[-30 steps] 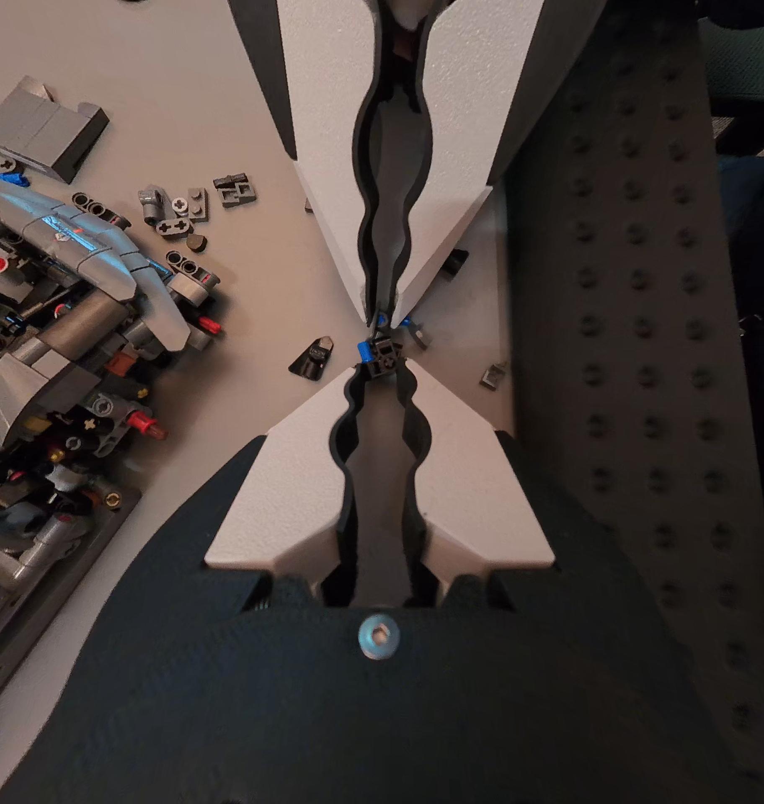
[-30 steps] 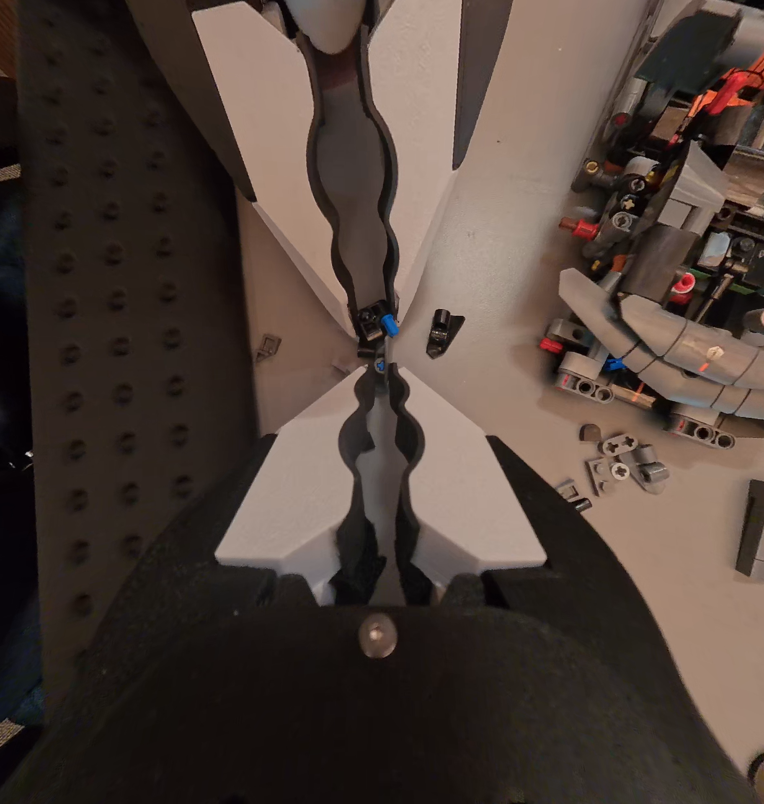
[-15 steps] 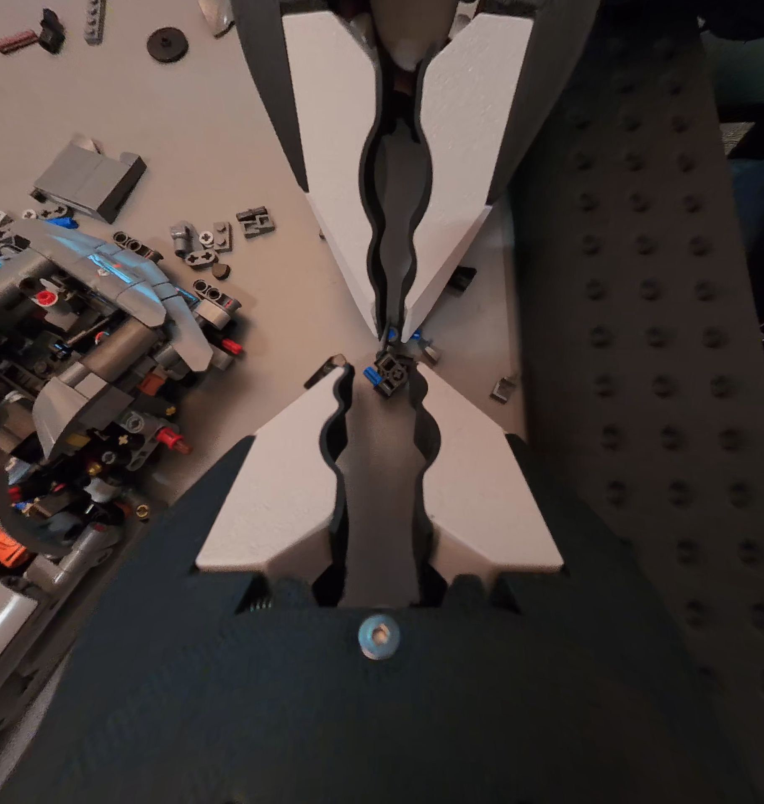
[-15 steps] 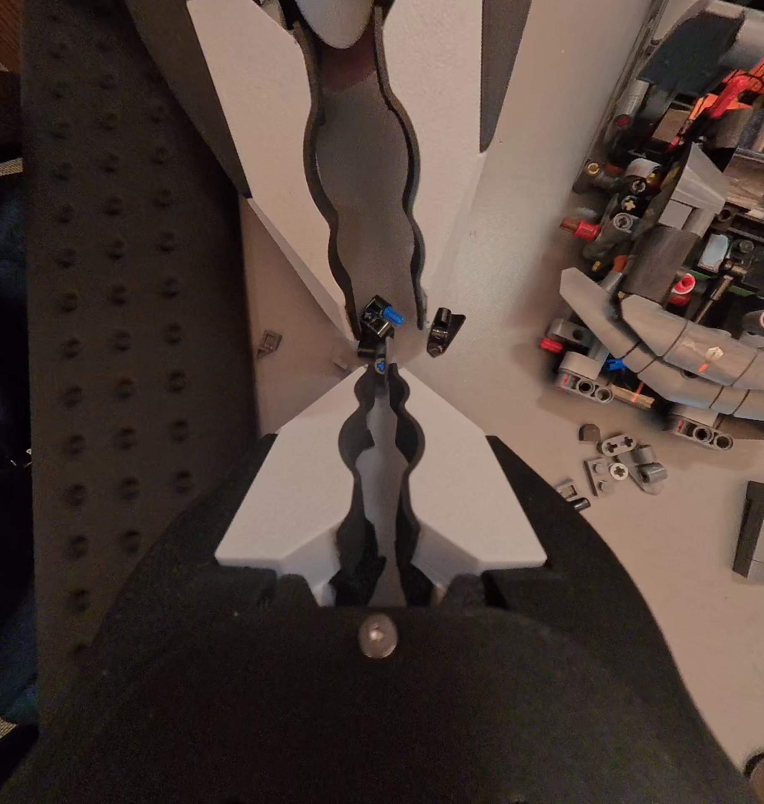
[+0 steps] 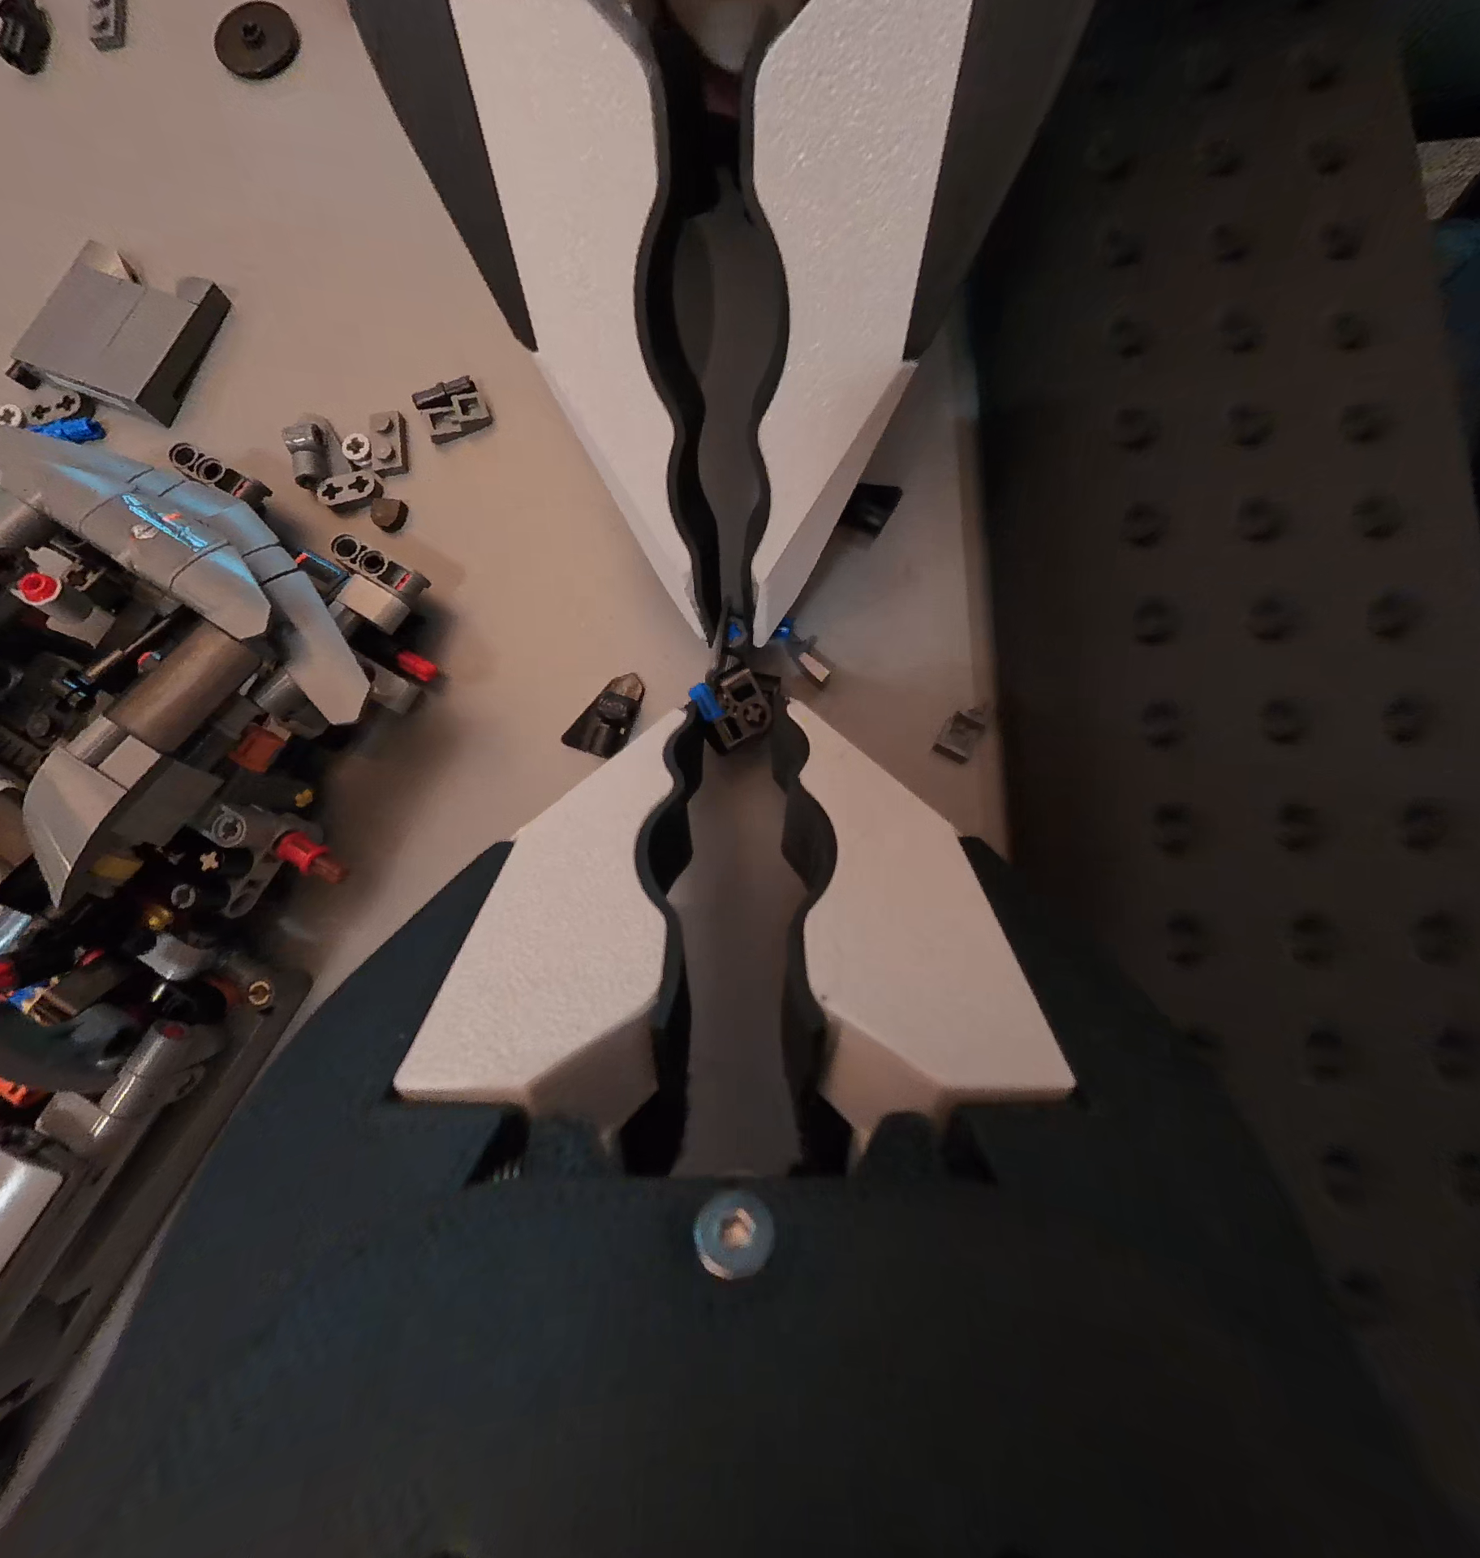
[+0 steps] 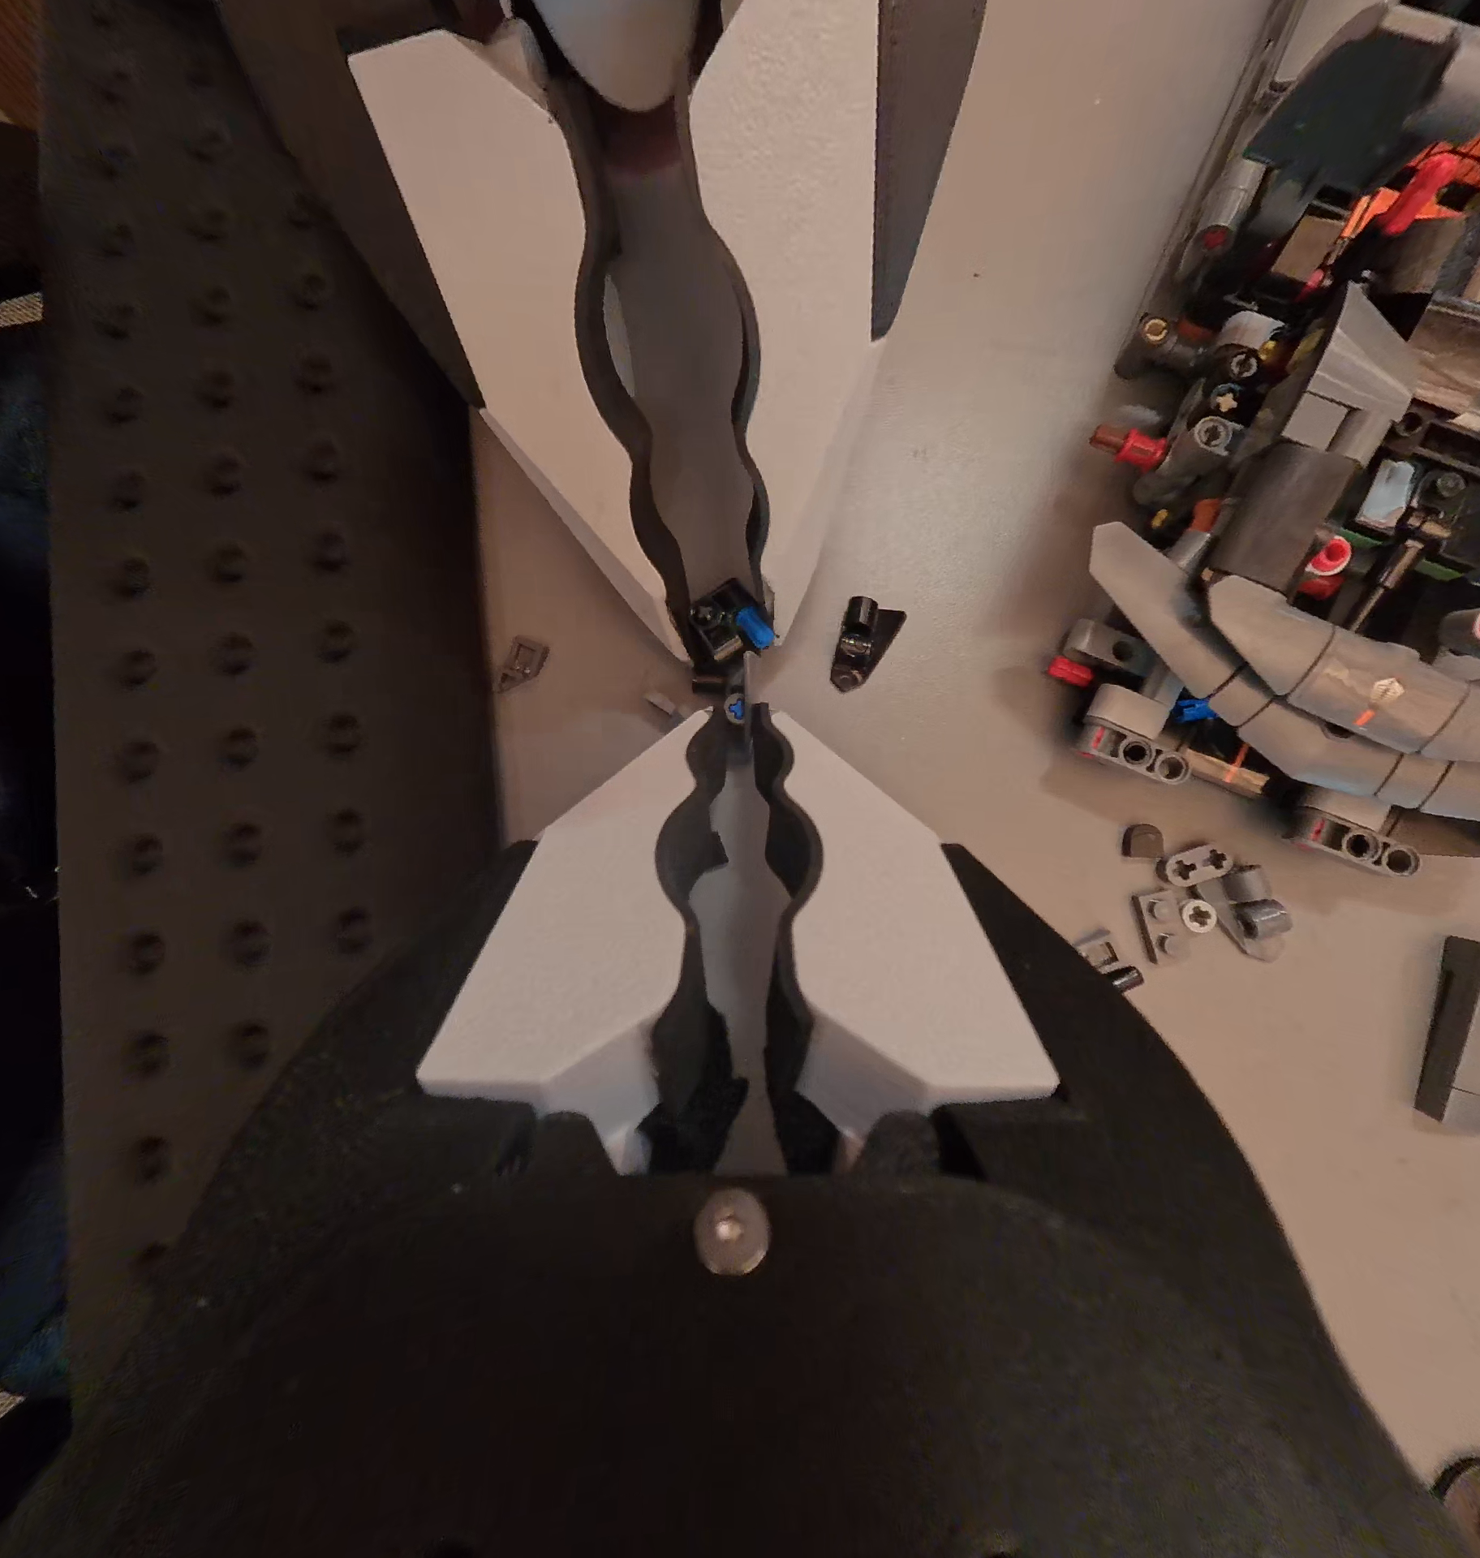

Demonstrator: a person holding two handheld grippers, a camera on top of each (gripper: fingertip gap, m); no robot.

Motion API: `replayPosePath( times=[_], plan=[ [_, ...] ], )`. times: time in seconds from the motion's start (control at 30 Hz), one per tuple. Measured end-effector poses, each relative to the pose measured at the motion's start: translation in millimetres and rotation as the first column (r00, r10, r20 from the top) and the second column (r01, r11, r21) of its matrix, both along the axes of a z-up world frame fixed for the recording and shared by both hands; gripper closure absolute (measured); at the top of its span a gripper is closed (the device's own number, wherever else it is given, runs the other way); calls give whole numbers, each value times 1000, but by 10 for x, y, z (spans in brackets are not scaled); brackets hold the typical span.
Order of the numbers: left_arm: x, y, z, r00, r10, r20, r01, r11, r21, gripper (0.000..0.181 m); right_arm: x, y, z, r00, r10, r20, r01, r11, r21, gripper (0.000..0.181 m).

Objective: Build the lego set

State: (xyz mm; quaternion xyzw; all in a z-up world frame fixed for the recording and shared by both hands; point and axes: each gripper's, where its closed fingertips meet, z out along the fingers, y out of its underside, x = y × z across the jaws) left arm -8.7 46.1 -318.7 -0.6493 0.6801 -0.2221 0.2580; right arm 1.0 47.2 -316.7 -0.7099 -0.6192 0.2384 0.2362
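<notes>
The left gripper [image 5: 732, 725] points forward over the pale table [image 5: 484, 253], its two white fingers parted a little at the tips, and a small black block [image 5: 745, 712] with a blue pin [image 5: 703, 700] on its side sits in that gap; whether both tips press on it I cannot tell. Tip to tip with it comes the right gripper [image 5: 732, 620], reaching in from the far side with its fingers drawn close together. In the right wrist view the right gripper [image 6: 741, 729] is closed on a thin dark piece [image 6: 741, 704] that shows a blue dot at its end, and the black block [image 6: 720, 628] with the blue pin [image 6: 753, 624] lies just beyond, between the tips of the left gripper [image 6: 724, 620]. A small dark wedge piece [image 5: 606, 712] rests on the table just left of the meeting tips. Farther left lies the half-built grey model [image 5: 155, 607], with curved grey panels and red pins sticking out of its side. Near it are scattered small grey pieces [image 5: 357, 459], and beyond them a dark grey slab [image 5: 121, 346]. A dark studded board [image 5: 1268, 590] runs along the right side of the table.
</notes>
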Motion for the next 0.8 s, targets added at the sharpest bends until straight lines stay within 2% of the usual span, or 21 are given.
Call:
replayPosePath(
  times=[0.33,0.8],
  plan=[
    [-12,-11,-13,1000,14,-17,-15,998,-58,168,2,-7,1,1000,-12,0,12,1000,-7,178],
    [2,-52,-33,995,-30,-95,24,997,-73,168,12,-8,1,1000,-1,3,1,1000,1,178]
  ],
)
